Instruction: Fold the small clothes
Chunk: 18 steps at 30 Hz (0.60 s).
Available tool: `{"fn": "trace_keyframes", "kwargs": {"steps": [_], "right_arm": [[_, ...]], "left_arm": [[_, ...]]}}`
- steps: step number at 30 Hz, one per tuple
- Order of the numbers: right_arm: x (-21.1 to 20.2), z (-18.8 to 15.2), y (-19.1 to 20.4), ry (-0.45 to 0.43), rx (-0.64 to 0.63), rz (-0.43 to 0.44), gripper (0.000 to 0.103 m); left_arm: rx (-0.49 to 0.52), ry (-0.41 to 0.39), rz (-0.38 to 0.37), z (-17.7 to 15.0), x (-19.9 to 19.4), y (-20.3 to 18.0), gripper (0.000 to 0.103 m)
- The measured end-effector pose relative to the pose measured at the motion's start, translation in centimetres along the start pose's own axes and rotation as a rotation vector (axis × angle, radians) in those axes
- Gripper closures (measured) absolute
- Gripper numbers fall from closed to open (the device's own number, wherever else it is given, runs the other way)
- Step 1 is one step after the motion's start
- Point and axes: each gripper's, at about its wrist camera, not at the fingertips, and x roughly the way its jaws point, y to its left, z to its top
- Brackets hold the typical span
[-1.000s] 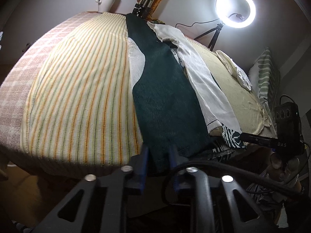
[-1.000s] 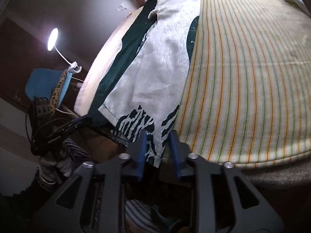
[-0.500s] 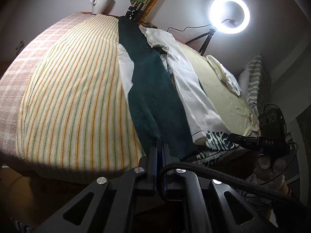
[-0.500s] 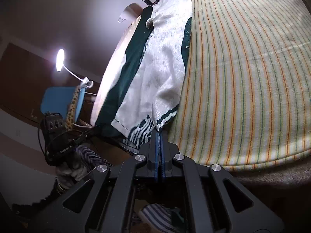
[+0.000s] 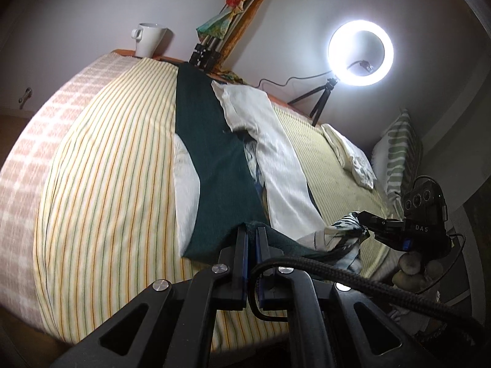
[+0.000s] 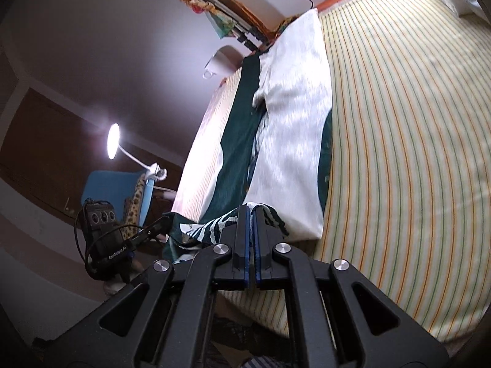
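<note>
Garment [image 5: 221,165] of dark green and white cloth lies stretched out on the striped bed cover [image 5: 101,184], its long axis running from the near edge of the bed toward the headboard, where a white mug [image 5: 150,38] stands. Its near end, with a black-and-white patterned hem, is lifted off the cover, while the far end lies flat just short of the mug. The left hand-held gripper [image 5: 251,236] has its jaws pressed together on the dark green corner of that hem; the right hand-held gripper [image 6: 250,214] is likewise clamped on the patterned corner, as its own view shows. Judging from this, the fold is only at its start: both near corners are taken up, but most of the cloth is spread at full length, with white panels lying unevenly over the green. What is left, it seems, is to carry the near end toward the mug, lay it over the far half, and smooth it. A ring light [image 5: 360,53] glows beyond the headboard.
</note>
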Motion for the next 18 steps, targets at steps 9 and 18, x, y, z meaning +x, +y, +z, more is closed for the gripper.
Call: {"fn": "trace_keyframes", "kwargs": {"steps": [9,18], "right_arm": [[2.3,5.4,-1.2,-0.069,0.045,-0.011,0.099],[6.0,9.9,-4.3,-0.088,0.132,-0.035,0.099]], "left_arm": [[-0.032,-0.032,0.048,5.2,3.8,1.4,0.102],[-0.093,-0.011,0.095,8.6,8.4,4.6,0.102]]}}
